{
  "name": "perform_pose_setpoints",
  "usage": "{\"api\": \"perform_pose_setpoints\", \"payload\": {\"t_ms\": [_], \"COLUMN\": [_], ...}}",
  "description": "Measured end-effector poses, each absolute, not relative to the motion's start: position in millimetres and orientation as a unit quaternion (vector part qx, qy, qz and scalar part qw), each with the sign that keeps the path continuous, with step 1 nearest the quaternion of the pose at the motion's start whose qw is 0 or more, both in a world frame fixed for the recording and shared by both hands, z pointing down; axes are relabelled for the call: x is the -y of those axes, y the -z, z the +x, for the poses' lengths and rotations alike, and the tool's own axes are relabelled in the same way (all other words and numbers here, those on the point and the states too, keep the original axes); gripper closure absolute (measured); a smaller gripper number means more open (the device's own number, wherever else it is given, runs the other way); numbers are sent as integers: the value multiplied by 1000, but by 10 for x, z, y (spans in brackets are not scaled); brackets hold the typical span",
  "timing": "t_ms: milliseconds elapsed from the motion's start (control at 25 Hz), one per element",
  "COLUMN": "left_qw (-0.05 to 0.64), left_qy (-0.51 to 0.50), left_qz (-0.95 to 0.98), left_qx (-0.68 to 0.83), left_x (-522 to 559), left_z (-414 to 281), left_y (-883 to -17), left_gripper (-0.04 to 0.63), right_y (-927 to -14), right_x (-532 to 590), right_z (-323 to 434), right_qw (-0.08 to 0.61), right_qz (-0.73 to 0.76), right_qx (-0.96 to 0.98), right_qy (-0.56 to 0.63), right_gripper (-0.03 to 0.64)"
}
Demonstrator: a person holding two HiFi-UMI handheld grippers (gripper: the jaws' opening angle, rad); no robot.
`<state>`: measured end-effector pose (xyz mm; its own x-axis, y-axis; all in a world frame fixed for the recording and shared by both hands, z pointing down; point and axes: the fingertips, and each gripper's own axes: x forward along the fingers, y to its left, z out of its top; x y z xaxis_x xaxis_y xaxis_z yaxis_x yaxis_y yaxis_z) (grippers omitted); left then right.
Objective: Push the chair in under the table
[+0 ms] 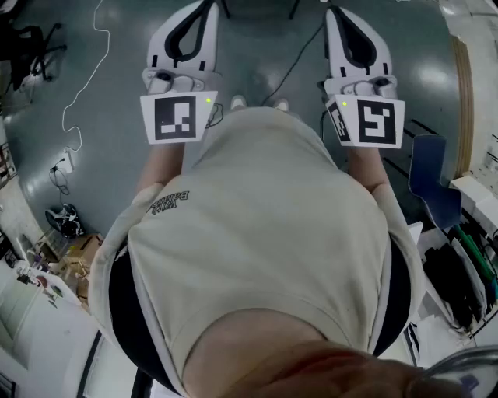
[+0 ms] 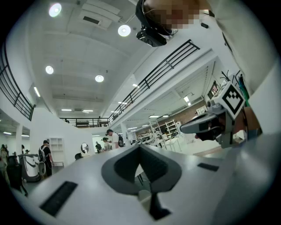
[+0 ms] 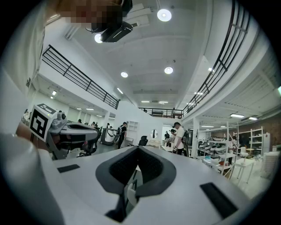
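Subject item: the blue chair (image 1: 433, 180) stands at the right edge of the head view, on the dark floor (image 1: 257, 47). A white surface (image 1: 476, 187) lies just beside the chair on its outer side. Whether this is the table, and whether any part of the chair sits beneath it, cannot be determined. Neither gripper touches the chair.

Right gripper (image 1: 336, 11): held level ahead of the person (image 1: 264, 233), apart from the chair and on its inner side. The right gripper view (image 3: 138, 150) shows its jaws brought fully together, tips meeting.

Left gripper (image 1: 207, 8): further from the chair, beyond the person's torso, also level. The left gripper view (image 2: 140, 147) shows its jaws fully together in the same manner. Each gripper appears in the other's view.

Surroundings, working away from the chair: black bags (image 1: 451, 289) lie near it, on the side towards the bottom of the picture. A white cable (image 1: 87, 74) runs over the floor well apart from the chair, past the left gripper. A black office chair (image 1: 29, 45) and boxes (image 1: 71, 255) sit on the opposite side of the view. Both gripper views look out into a large hall with people (image 3: 179, 137) standing in the distance, shelving (image 3: 219, 151), railings (image 2: 164, 70) and ceiling lights (image 3: 164, 14).
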<state>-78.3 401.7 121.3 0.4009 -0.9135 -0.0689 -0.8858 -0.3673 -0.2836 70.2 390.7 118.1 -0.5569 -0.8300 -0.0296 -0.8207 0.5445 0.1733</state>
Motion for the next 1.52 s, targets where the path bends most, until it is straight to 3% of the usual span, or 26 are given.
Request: {"api": "perform_pose_setpoints", "payload": {"t_ms": [880,1520], "left_qw": [123,128], "left_qy": [52,51], "left_qz": [-824,-809], "left_qx": [-551,-571], "left_x": [-3907,-4118], "left_z": [-595,-35], "left_y": [-1333,-1392], "left_gripper": [584,584], "right_y": [-1393,-1515], "right_x": [-3773,-3955], "right_z": [915,1573], "right_qw": [29,22], "right_qz": [467,457], "right_qx": [882,887], "right_qy": [58,61], "right_gripper": [607,607]}}
